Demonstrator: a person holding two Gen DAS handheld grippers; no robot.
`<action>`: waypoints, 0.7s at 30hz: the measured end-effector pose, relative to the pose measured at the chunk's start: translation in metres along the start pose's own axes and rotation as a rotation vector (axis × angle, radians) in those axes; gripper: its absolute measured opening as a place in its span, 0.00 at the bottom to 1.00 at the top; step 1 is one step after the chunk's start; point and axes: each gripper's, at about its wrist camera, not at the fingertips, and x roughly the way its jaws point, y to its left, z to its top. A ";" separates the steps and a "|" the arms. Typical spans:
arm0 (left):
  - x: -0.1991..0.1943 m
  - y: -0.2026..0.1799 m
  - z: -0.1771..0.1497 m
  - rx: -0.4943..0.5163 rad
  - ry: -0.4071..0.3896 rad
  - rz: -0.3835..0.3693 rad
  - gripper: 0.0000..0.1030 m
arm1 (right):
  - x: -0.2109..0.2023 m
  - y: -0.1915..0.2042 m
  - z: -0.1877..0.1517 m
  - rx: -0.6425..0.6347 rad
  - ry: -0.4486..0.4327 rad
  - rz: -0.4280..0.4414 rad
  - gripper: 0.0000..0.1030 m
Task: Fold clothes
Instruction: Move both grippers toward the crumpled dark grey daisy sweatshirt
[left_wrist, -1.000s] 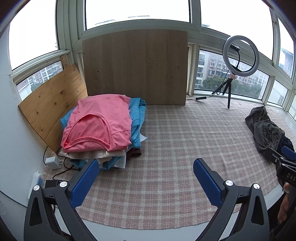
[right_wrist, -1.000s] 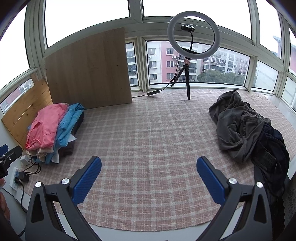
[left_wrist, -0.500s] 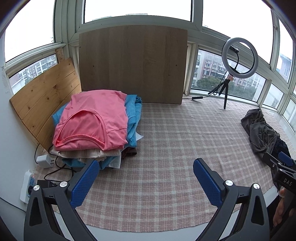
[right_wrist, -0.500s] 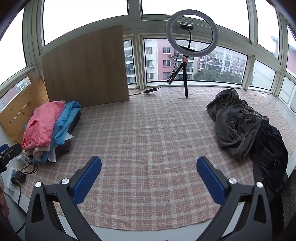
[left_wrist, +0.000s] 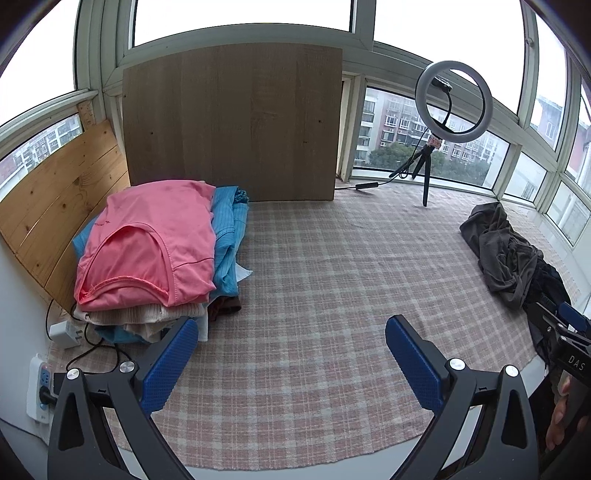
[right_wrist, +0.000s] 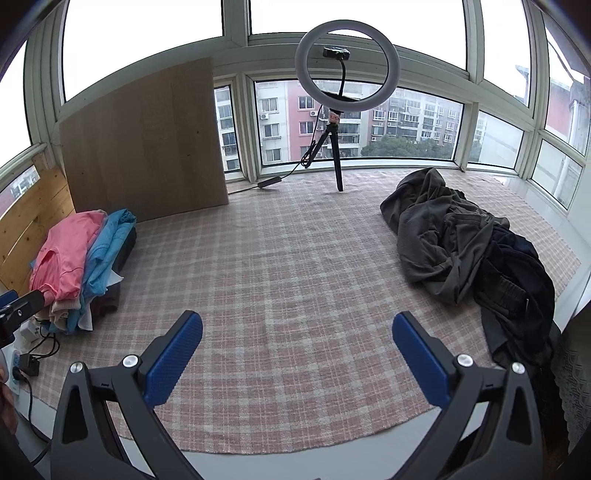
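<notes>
A stack of folded clothes with a pink shirt (left_wrist: 147, 243) on top lies at the left of the plaid cloth (left_wrist: 332, 295); the same stack (right_wrist: 74, 254) shows in the right wrist view. A heap of unfolded grey and dark clothes (right_wrist: 461, 243) sits at the right, also seen as the dark heap (left_wrist: 506, 254) in the left wrist view. My left gripper (left_wrist: 290, 338) hangs open over the cloth's near edge, empty. My right gripper (right_wrist: 295, 332) is likewise open and empty above the bare middle of the cloth.
A ring light on a tripod (right_wrist: 341, 110) stands at the back by the windows. A wooden board (left_wrist: 232, 125) leans against the back wall. A power strip and cables (left_wrist: 40, 384) lie at the left edge. The cloth's front edge is close below both grippers.
Both grippers have pulled back and risen slightly, so the folded stack and the dark heap look a bit farther and lower. Both stay open.
</notes>
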 end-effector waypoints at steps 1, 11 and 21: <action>0.000 -0.003 0.001 0.007 -0.002 -0.007 0.99 | -0.002 -0.004 0.000 0.008 -0.003 -0.008 1.00; 0.003 -0.037 0.004 0.078 -0.015 -0.097 0.99 | -0.024 -0.042 -0.004 0.083 -0.015 -0.112 1.00; 0.008 -0.072 0.011 0.145 -0.019 -0.140 0.99 | -0.031 -0.067 -0.002 0.106 -0.032 -0.184 1.00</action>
